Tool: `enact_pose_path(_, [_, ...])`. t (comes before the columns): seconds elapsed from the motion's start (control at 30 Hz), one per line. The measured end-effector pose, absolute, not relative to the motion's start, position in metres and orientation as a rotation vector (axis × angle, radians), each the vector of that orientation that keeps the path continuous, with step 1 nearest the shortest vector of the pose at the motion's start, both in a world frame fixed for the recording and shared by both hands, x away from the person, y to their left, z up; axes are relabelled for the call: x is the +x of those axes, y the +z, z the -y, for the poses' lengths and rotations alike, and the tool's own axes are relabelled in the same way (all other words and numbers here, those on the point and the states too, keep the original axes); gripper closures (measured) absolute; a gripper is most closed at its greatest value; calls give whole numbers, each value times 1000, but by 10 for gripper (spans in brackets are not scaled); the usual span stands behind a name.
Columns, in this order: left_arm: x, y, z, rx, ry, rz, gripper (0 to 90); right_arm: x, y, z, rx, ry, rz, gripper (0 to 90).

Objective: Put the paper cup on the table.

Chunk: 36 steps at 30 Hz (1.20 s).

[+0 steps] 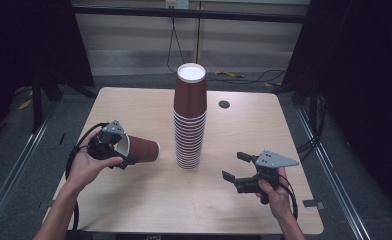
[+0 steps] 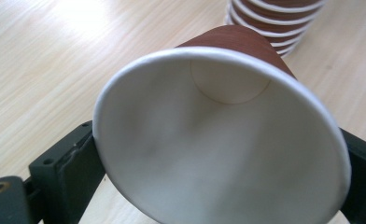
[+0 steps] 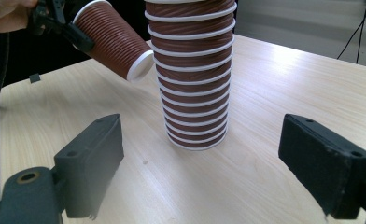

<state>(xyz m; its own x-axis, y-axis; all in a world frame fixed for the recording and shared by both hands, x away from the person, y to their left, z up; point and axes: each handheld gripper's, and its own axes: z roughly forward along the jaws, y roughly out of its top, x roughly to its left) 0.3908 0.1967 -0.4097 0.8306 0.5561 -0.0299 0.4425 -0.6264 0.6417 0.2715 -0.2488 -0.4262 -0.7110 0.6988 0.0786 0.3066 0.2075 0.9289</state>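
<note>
Right gripper: nearest to us, low over the table on its near right part, our jaws standing wide apart with bare wood between them and nothing held

Stack seen from the right fingers: the cup stack rises straight ahead, centred between the two pads and a little beyond their tips, apart from both

Left gripper: our jaws are clamped on the rim end of the single cup, one pad on each side of the white mouth, the wall looking slightly squeezed out of round

Cup in the left fingers: it lies on its side in the air, mouth toward the gripper camera, base pointing away from the pads toward the stack, close to it but not touching

Risk, crushing: we judge the thin paper wall could buckle or crease if we squeeze harder

Risk, slipping: the cup tapers, so a looser hold may let it slide forward out of the pads

Risk, toppling: the stack is tall and narrow; if our cup's base or the left pads brush it sideways, it could lean and spill

Risk, right side: a careless sweep of the open jaws could knock the bottom cups

Writing: we read no brand, label or lettering on the cups, the grippers or the table
</note>
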Motion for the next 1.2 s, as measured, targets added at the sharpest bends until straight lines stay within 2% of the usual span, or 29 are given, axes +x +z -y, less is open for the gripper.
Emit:
enact_pose_path(0.2, [400, -397, -198, 2440, 277, -712, 51, 272, -426, 250, 937, 1506, -2128, 138])
enact_pose_path(0.63, [416, -392, -184, 2665, 199, -697, 43, 272, -425, 252, 946, 1502, -2123, 138])
enact_pose_path(1.2, [424, -396, -165, 2708, 191, -716, 30, 271, -426, 251, 940, 1492, -2137, 138])
